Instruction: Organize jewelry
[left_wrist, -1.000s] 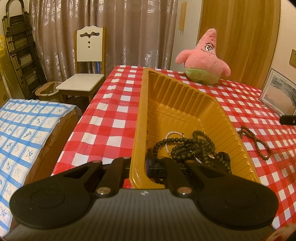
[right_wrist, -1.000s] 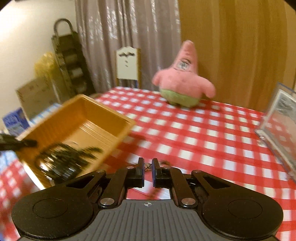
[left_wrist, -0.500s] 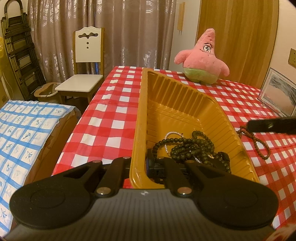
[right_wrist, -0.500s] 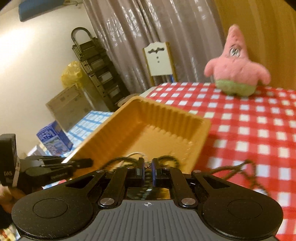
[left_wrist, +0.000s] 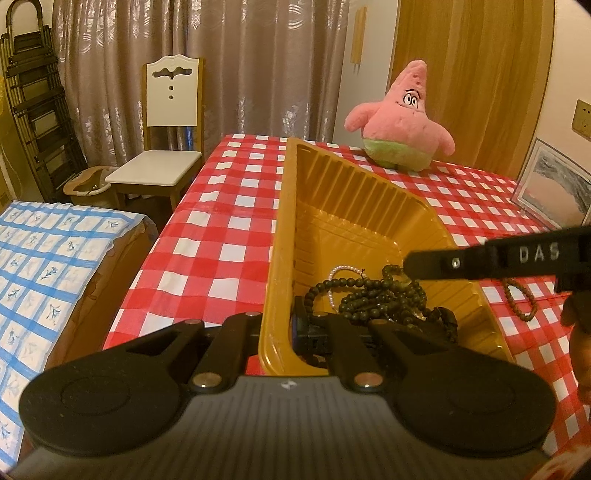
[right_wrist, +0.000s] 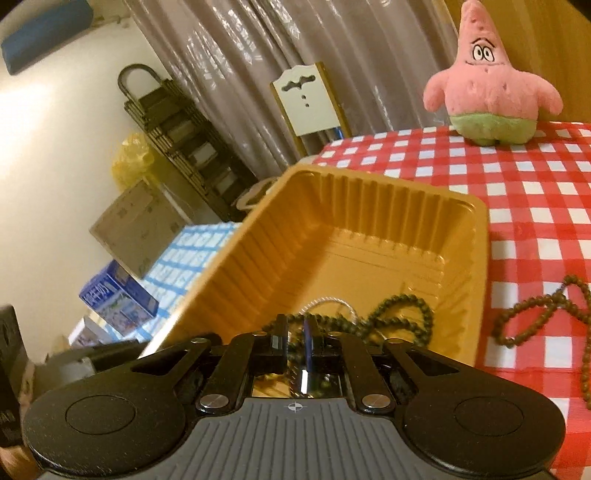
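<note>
A yellow ribbed tray (left_wrist: 369, 206) (right_wrist: 369, 206) sits on the red-checked table. At its near end lie a heap of dark bead strings (left_wrist: 373, 295) (right_wrist: 402, 314) and a thin white pearl strand (left_wrist: 340, 273). My left gripper (left_wrist: 282, 326) is shut on the tray's near rim, one finger outside the wall and one inside. My right gripper (right_wrist: 295, 328) hangs over the heap with its jaws opening. A thin bead strand shows in the gap, and the pads are not pressing on it. A brown bead necklace (left_wrist: 517, 302) (right_wrist: 535, 314) lies on the cloth to the right of the tray.
A pink star plush (left_wrist: 402, 125) stands at the table's far side. A framed picture (left_wrist: 554, 184) leans at the right. Off the table's left edge are a white chair (left_wrist: 162, 166), a blue-checked covered box (left_wrist: 48, 258) and a folded ladder (left_wrist: 33, 110).
My right gripper swung left from the open cloth to above the tray's near end, rolling as it went, and its jaws parted slightly. The left gripper and tray stayed put.
</note>
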